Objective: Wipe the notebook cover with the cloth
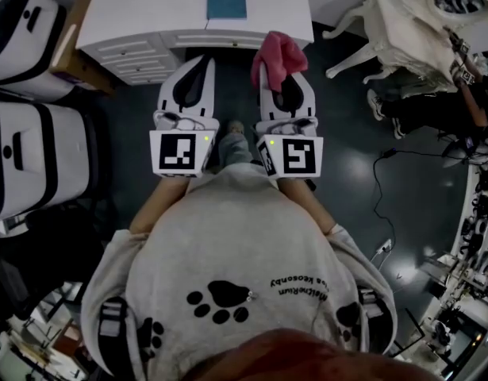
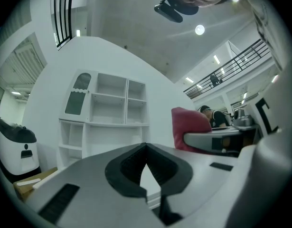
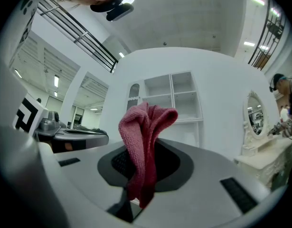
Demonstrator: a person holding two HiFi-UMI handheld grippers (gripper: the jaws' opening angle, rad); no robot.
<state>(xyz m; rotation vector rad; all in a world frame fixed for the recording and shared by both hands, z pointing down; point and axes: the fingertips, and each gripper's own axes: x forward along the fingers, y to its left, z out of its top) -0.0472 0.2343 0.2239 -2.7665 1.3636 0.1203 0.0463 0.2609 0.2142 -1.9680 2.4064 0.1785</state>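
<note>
A teal notebook (image 1: 226,0) lies flat on the white desk (image 1: 140,14) ahead of me. Both grippers are held up in front of the person's chest, short of the desk's edge. My right gripper (image 1: 269,70) is shut on a red cloth (image 1: 280,52), which bunches above the jaw tips and hangs down between them (image 3: 145,137). In the right gripper view the jaws (image 3: 148,144) clamp the cloth's middle. My left gripper (image 1: 202,62) is shut, with its tips (image 2: 146,147) meeting on nothing. The cloth (image 2: 189,126) also shows to the right in the left gripper view.
The desk has drawers (image 1: 136,54) on its left front. A white shelf unit (image 2: 108,113) stands against the wall ahead. White and black machines (image 1: 29,149) and a cardboard box (image 1: 69,54) are at the left. At the right are an ornate white chair (image 1: 402,22), a person (image 1: 434,109) and a floor cable (image 1: 378,189).
</note>
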